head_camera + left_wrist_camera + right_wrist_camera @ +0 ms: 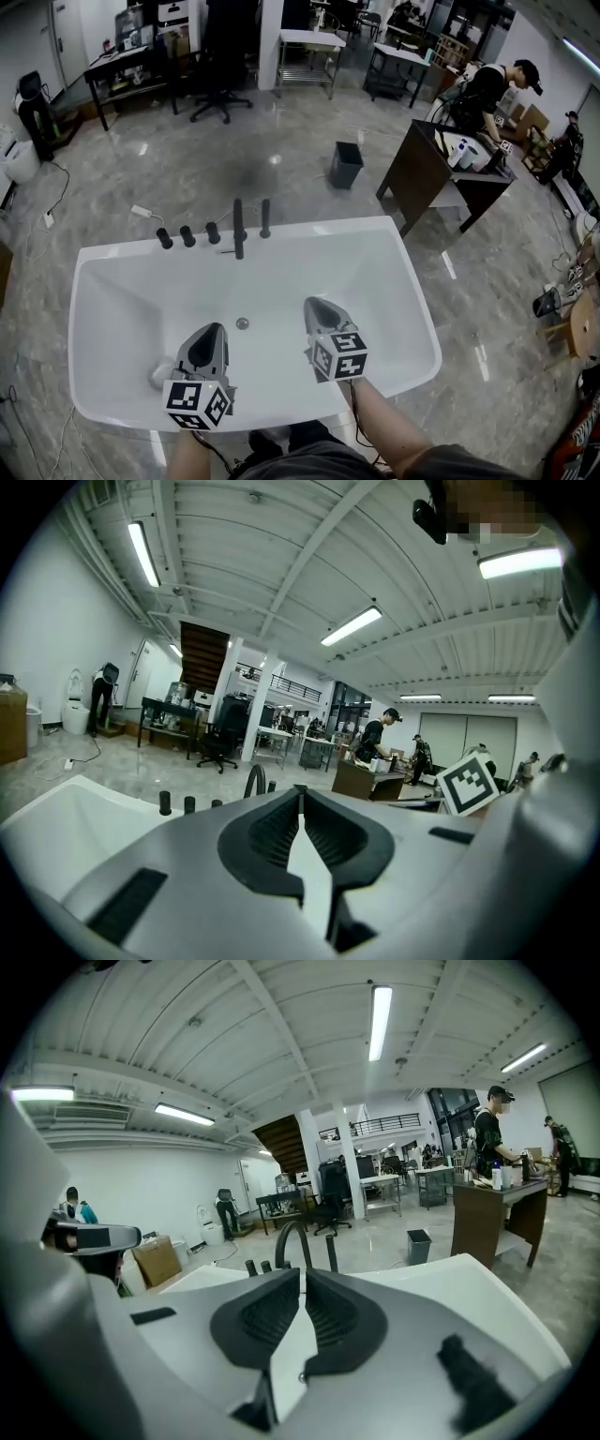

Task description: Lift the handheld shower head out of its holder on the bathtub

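Note:
The handheld shower head (265,217) is a slim black rod standing upright in its holder on the far rim of the white bathtub (394,281). It is just right of the black spout (238,228) and three black knobs (187,235). In the right gripper view the shower head (331,1252) rises beyond the jaw tips. My left gripper (211,330) and my right gripper (315,306) hover over the tub's near half, both pointing at the fixtures and well short of them. Both are shut with nothing between the jaws, as the left gripper (300,797) and right gripper (302,1274) views show.
A drain (242,323) sits in the tub floor between the grippers, and a small pale object (159,375) lies at the near left. Beyond the tub stand a dark bin (345,164), a dark desk (427,164) with a person (487,89) at it, and an office chair (221,89).

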Action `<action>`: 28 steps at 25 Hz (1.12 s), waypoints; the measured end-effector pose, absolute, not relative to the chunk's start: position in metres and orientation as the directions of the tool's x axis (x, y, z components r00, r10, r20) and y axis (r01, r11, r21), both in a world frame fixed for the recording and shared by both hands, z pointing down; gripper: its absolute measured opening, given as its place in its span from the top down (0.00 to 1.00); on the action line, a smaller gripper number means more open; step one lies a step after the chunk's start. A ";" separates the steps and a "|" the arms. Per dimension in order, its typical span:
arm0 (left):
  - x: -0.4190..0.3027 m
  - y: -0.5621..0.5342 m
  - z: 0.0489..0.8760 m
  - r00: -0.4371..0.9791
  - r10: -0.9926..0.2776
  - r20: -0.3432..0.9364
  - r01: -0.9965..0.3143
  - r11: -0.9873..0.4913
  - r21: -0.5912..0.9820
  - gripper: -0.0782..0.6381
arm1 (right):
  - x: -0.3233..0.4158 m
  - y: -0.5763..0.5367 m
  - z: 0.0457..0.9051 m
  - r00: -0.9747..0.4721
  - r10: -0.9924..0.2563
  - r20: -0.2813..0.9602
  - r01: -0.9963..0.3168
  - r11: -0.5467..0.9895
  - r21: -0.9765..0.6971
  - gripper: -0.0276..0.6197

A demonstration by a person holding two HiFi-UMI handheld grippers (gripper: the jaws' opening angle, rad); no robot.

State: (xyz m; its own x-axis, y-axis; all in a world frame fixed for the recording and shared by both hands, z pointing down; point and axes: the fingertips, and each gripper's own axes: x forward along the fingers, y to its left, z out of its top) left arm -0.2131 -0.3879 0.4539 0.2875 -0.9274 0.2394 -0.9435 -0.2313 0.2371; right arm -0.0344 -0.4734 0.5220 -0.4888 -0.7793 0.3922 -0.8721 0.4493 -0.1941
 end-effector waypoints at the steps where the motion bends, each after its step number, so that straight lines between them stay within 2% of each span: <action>1: -0.209 -0.396 0.456 0.281 -0.928 0.244 -0.945 -0.224 0.238 0.85 | -0.032 -0.483 0.524 -0.494 -0.776 0.391 -0.869 0.458 -0.188 0.91; 12: -0.188 -0.485 0.487 0.219 -0.939 0.267 -0.961 -0.159 0.227 0.85 | -0.021 -0.579 0.563 -0.535 -0.746 0.397 -0.842 0.506 -0.185 0.91; 28: -0.205 -0.559 0.538 0.145 -0.940 0.309 -0.977 -0.088 0.192 0.85 | -0.073 -0.676 0.628 -0.590 -0.706 0.392 -0.802 0.568 -0.184 0.90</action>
State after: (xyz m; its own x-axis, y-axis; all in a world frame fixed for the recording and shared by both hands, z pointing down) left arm -0.2051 -0.5586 0.5380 0.1454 -0.9398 0.3091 -0.9774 -0.0881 0.1920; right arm -0.0727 -0.6759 0.6276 -0.5904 -0.7058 0.3916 -0.8018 0.5685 -0.1842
